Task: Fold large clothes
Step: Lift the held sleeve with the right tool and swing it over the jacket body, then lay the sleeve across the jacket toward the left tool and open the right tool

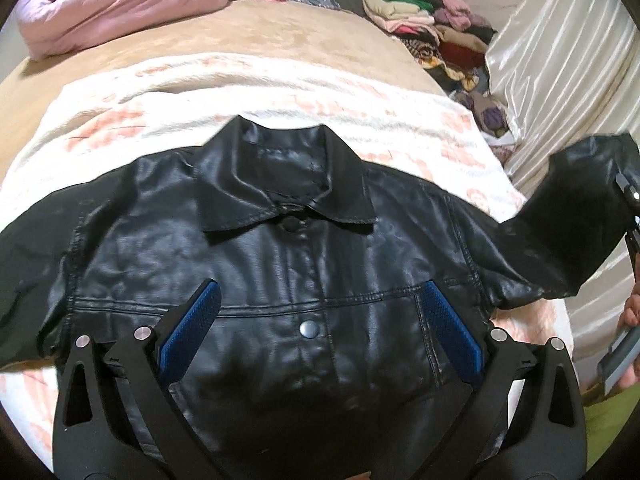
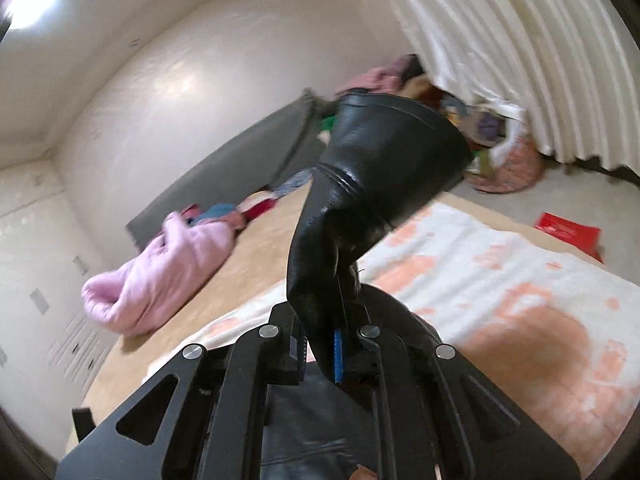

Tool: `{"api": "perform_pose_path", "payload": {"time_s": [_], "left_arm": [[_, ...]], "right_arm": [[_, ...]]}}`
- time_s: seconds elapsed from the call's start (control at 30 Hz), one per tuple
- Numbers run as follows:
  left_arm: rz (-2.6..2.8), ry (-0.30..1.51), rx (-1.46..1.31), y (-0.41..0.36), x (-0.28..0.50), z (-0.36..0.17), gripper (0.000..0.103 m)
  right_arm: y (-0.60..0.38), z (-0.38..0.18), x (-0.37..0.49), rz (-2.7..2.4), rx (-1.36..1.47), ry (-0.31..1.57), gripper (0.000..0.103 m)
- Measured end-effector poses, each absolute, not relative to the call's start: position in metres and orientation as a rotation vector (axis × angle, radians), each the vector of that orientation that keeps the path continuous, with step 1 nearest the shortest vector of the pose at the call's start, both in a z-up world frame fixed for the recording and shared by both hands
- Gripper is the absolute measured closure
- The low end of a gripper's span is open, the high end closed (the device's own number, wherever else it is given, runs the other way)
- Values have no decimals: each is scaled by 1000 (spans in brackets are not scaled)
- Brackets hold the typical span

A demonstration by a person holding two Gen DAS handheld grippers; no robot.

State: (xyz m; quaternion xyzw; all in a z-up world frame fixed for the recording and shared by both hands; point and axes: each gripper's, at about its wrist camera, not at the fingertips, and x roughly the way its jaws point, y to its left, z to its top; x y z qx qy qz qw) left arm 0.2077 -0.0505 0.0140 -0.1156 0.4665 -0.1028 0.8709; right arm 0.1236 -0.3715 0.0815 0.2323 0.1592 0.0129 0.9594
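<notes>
A black leather jacket (image 1: pixel 304 264) lies front up, buttoned, on a white and peach blanket (image 1: pixel 280 92) on the bed. My left gripper (image 1: pixel 320 316) hovers open above the jacket's chest, blue pads (image 1: pixel 192 328) wide apart with nothing between them. The jacket's right sleeve (image 1: pixel 576 216) is lifted off the bed at the right edge, where my right gripper (image 1: pixel 630 216) holds its end. In the right wrist view my right gripper (image 2: pixel 334 316) is shut on the sleeve (image 2: pixel 372 184), whose cuff flares upward beyond the fingers.
A pink quilted garment (image 1: pixel 120 4) lies at the far left of the tan bed cover (image 1: pixel 260 32). A pile of folded clothes (image 1: pixel 432 28) sits at the far right. A cream curtain (image 1: pixel 560 80) hangs right of the bed. A red bag (image 2: pixel 568 232) lies on the floor.
</notes>
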Motion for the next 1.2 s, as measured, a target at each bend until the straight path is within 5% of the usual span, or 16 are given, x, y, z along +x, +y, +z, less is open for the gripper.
{"api": "perform_pose_path", "payload": {"time_s": [0.47,1.2], "left_arm": [[-219,868,-401,23,184,53,9],[-370,754,-642,120,156,54,9]], "right_arm": [[-234,103,128,307,303,308,95],[-64,3,130,469,73,498,95]]}}
